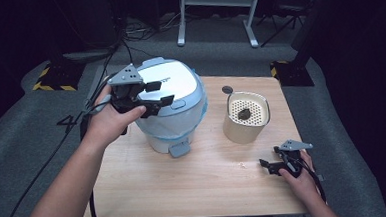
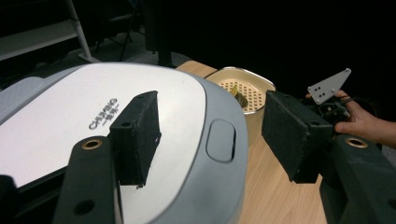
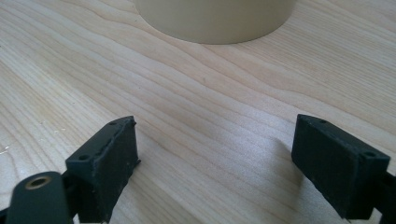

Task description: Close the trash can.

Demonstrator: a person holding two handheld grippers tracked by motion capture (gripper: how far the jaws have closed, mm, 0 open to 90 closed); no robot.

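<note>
A white and grey rice cooker with its lid down stands on the wooden table at the left. My left gripper hovers over the lid's front, open, with nothing between its jaws; the left gripper view shows the lid and its release button just below the pads. To the right stands a beige inner pot holding a perforated tray with a dark lump. My right gripper rests low near the table's right front, open and empty, pointing at the pot's base.
A small dark disc lies on the table behind the pot. A grey tab sticks out at the cooker's foot. White stand legs and cables sit on the floor beyond the table. Bare wood lies between the right gripper and the pot.
</note>
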